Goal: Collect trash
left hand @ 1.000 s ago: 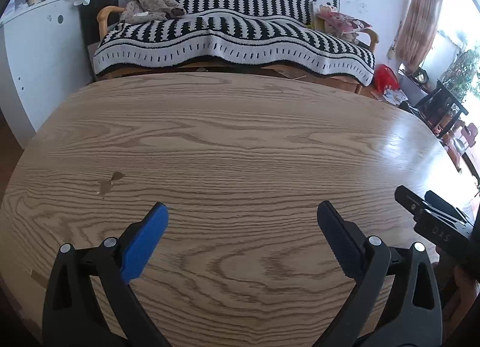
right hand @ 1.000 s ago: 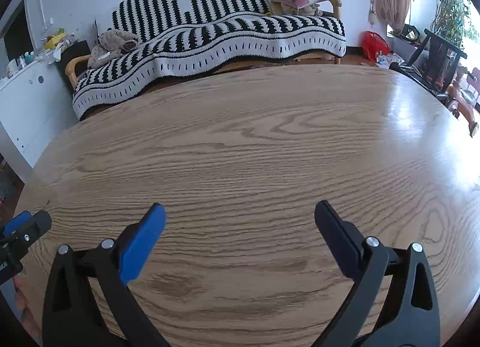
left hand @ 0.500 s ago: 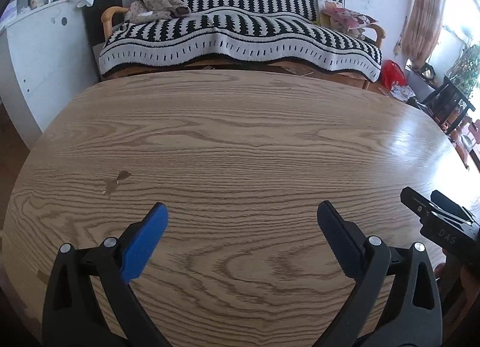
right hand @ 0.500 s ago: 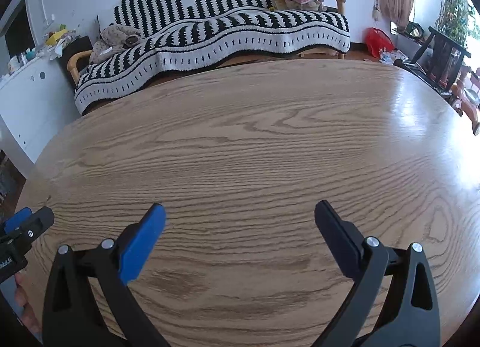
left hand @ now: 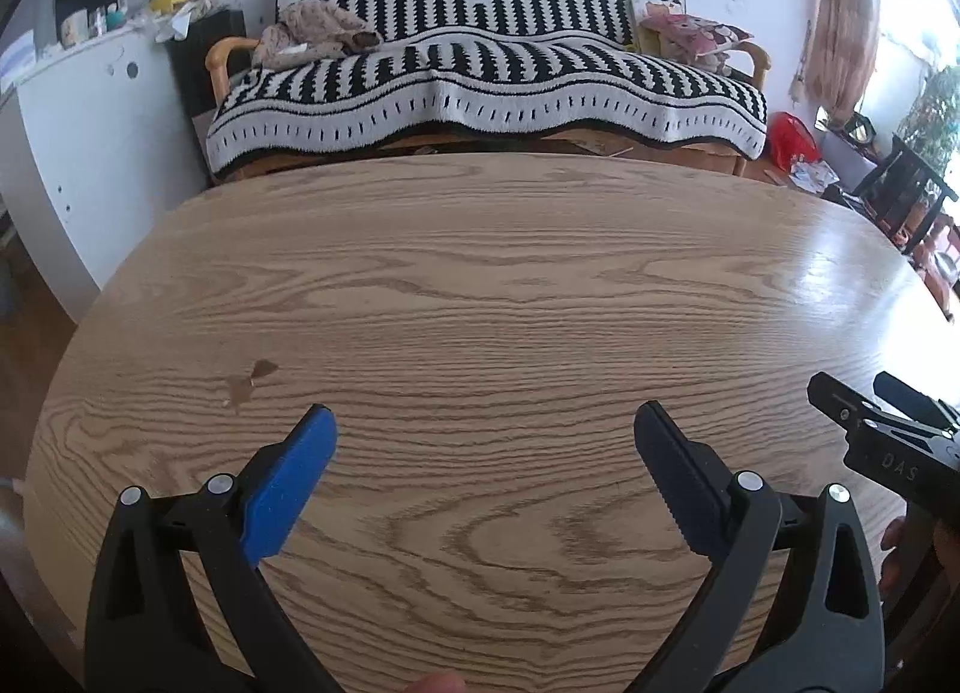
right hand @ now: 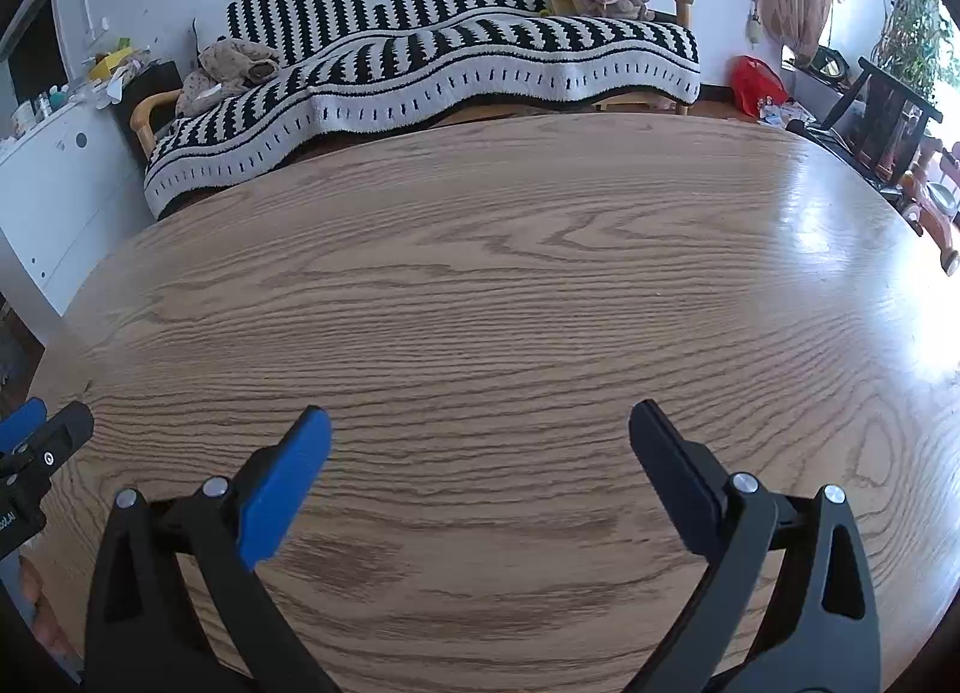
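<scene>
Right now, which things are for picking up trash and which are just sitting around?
For the job: left gripper, right gripper, both open and empty. No trash shows on the table.

Just there: sofa, stuffed toy, pillow, red bag, curtain.

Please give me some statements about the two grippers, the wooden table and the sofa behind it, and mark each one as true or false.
1. The left gripper is open and holds nothing. True.
2. The right gripper is shut on a piece of trash. False: its jaws stand wide apart with only bare table between them.
3. A small brown stain marks the wooden table ahead and to the left of the left gripper. True.
4. The sofa beyond the table has a plain red cover. False: the cover is black and white, striped.
5. A red bag lies on the floor past the right end of the sofa. True.
</scene>
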`<state>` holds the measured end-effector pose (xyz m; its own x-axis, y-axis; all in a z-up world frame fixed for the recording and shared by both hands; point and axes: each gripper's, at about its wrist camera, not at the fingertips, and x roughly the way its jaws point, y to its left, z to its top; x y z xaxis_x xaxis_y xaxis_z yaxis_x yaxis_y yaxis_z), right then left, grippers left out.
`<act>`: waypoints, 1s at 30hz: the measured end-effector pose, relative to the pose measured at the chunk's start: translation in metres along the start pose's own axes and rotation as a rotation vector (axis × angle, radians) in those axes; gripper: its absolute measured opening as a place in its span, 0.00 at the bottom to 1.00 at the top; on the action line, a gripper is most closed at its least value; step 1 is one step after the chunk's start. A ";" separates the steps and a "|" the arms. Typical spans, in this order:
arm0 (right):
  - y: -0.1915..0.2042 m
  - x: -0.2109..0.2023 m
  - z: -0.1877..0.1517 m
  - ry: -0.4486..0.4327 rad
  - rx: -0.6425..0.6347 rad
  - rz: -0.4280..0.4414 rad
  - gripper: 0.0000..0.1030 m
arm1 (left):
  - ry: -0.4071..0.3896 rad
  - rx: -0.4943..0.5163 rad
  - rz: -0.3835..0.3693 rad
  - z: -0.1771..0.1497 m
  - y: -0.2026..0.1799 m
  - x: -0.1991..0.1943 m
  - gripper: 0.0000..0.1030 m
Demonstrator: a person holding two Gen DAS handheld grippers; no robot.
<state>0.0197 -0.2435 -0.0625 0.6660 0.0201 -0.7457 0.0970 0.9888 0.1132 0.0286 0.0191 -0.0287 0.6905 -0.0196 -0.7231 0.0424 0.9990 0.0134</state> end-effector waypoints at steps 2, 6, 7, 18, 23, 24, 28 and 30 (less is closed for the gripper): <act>0.000 0.000 0.000 0.002 0.001 0.001 0.93 | 0.004 0.003 -0.002 0.001 0.000 0.000 0.94; -0.001 0.002 0.000 0.005 0.005 0.006 0.93 | 0.005 -0.002 -0.002 0.001 0.000 0.000 0.94; -0.001 0.002 0.000 0.006 0.003 0.005 0.93 | 0.005 -0.002 -0.003 0.001 0.000 0.001 0.94; -0.001 0.001 -0.001 0.011 -0.012 0.001 0.93 | 0.072 0.030 0.047 0.006 -0.014 0.005 0.94; 0.000 0.001 -0.001 0.013 -0.020 0.000 0.93 | 0.044 0.056 0.022 0.004 -0.024 -0.001 0.94; 0.000 0.001 -0.001 0.013 -0.020 0.000 0.93 | 0.049 0.049 0.013 0.004 -0.023 0.000 0.94; 0.000 0.001 -0.001 0.014 -0.021 -0.001 0.93 | 0.049 0.035 0.019 0.002 -0.021 0.001 0.94; 0.000 0.001 -0.001 0.014 -0.020 0.000 0.93 | 0.052 0.030 0.015 0.003 -0.021 0.002 0.94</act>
<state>0.0190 -0.2432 -0.0639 0.6559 0.0222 -0.7546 0.0820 0.9916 0.1004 0.0309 -0.0017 -0.0282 0.6530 -0.0014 -0.7573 0.0539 0.9975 0.0446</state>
